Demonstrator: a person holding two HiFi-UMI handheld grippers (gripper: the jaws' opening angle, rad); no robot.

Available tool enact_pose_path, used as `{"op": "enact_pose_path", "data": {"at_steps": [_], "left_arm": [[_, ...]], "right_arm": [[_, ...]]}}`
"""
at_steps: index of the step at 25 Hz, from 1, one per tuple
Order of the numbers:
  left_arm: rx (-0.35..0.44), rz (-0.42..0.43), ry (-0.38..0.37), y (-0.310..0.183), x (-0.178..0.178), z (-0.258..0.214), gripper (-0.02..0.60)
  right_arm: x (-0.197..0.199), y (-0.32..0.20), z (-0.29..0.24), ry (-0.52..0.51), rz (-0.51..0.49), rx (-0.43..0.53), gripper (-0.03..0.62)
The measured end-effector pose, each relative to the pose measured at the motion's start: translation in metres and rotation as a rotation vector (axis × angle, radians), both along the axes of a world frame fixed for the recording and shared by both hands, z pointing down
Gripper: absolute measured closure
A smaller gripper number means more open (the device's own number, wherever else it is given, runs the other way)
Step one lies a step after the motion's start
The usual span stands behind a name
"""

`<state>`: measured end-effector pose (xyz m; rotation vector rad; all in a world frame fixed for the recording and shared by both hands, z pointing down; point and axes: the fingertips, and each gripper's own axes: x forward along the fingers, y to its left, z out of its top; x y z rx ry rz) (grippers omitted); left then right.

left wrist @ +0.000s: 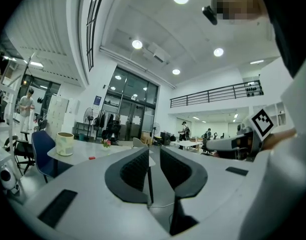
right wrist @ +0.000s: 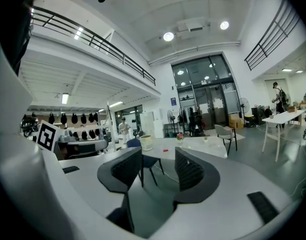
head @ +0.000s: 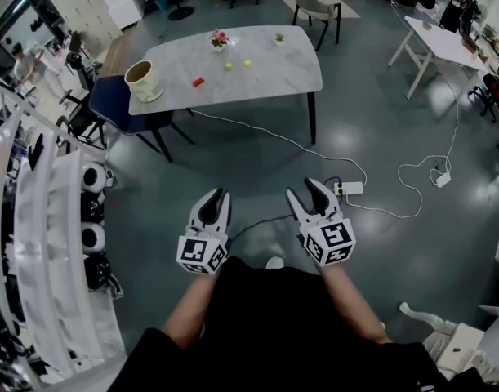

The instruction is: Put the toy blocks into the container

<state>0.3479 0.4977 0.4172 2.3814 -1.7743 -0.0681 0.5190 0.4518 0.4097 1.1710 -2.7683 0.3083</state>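
The left gripper's jaws stand a narrow slit apart with nothing between them; the right gripper's jaws are wider apart, also empty. Both are held over the grey floor, well apart from the bench. On the bench a red block and two yellow-green blocks lie near the cream container, too small to show their shapes. A white cable and a power strip lie on the floor.
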Motion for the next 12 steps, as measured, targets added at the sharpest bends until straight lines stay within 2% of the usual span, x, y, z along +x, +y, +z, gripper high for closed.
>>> {"op": "enact_pose_path", "data": {"at_steps": [2, 6, 12], "left_arm": [[-0.005, -0.002, 0.017, -0.001, -0.001, 0.001, 0.494], [-0.026, -0.006, 0.025, 0.001, 0.000, 0.009, 0.404], [-0.048, 0.022, 0.031, 0.001, 0.011, 0.019, 0.397]], "right_arm": [[-0.005, 0.004, 0.012, 0.028, -0.046, -0.046, 0.369], [-0.002, 0.007, 0.019, 0.028, -0.048, -0.064, 0.362], [0.011, 0.004, 0.023, 0.012, -0.009, -0.059, 0.362]]}}
